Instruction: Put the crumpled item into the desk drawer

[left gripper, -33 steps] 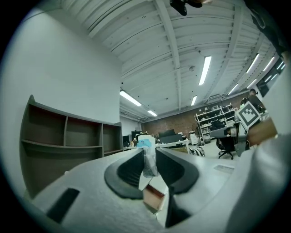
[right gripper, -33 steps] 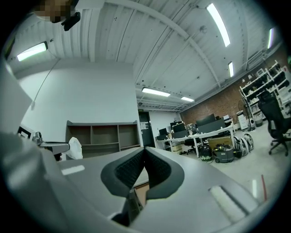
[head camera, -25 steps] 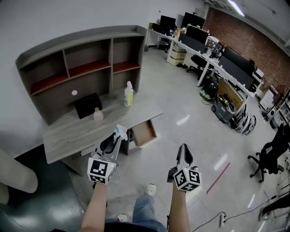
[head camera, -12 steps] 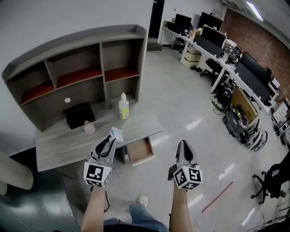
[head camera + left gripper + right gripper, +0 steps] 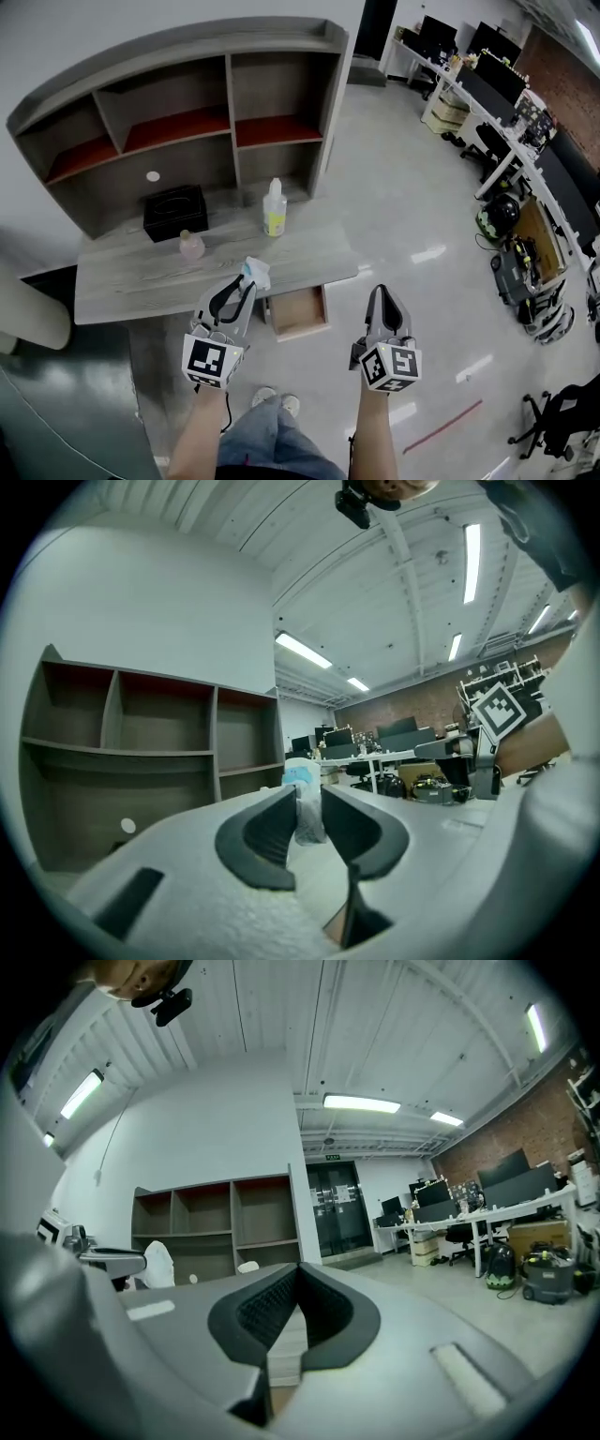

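Desk [image 5: 131, 281] sits ahead of you, w/ the shelf unit [image 5: 187, 112] standing along its rear, against the wall. On the desktop, L to R: box [image 5: 175, 212] right up against the shelf unit, small bottle [image 5: 191, 246] just in front of the box, spray bottle [image 5: 274, 208] further R. Drawer [image 5: 298, 312] is pulled out under the desk's front edge, R of centre. Your left gripper [image 5: 242, 289] shows at that edge, just L of the drawer, w/ the crumpled item [image 5: 255, 273] btwn its jaws. Your right gripper [image 5: 384, 298] is R of the drawer, over the floor [image 5: 394, 206]. Office desks [image 5: 487, 84] run along the far R.
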Demonstrator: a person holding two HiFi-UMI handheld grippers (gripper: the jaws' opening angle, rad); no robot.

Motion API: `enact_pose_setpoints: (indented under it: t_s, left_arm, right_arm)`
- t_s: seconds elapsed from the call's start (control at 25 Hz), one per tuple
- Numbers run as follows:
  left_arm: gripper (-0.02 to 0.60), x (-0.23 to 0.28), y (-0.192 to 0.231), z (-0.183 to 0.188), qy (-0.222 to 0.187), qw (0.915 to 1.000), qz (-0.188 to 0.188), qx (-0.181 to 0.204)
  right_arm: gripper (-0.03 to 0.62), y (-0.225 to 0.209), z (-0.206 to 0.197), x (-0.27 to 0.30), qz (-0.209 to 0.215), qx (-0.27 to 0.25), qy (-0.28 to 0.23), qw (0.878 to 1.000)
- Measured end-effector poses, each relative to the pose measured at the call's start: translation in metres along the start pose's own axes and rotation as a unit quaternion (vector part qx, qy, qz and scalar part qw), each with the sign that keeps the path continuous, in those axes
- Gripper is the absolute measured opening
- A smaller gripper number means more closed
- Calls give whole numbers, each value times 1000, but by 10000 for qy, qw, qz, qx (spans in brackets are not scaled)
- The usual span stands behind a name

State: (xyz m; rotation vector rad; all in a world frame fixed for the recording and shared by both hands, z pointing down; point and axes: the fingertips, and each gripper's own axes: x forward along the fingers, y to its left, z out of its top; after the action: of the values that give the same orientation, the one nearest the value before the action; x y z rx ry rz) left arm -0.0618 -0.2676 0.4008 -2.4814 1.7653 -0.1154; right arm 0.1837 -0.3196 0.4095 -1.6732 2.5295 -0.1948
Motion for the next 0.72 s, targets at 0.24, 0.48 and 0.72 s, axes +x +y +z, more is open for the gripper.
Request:
enact_pose_setpoints:
  t_s: [0.24,0.48,0.72]
  left_arm:
    - [83,28,-22,-36,255,9995,-136,-107]
    - [83,48,-67,-130,925,9931,-397,-605]
    - [83,78,-88,-256,1682,9780,-200,-1221]
  right_arm:
    - [12,1,-40,24,172,11,380,9991]
    - [12,-3,-116,28,200,-42,943,9953]
    - [12,-18,-212,24,51,124,1462,9892]
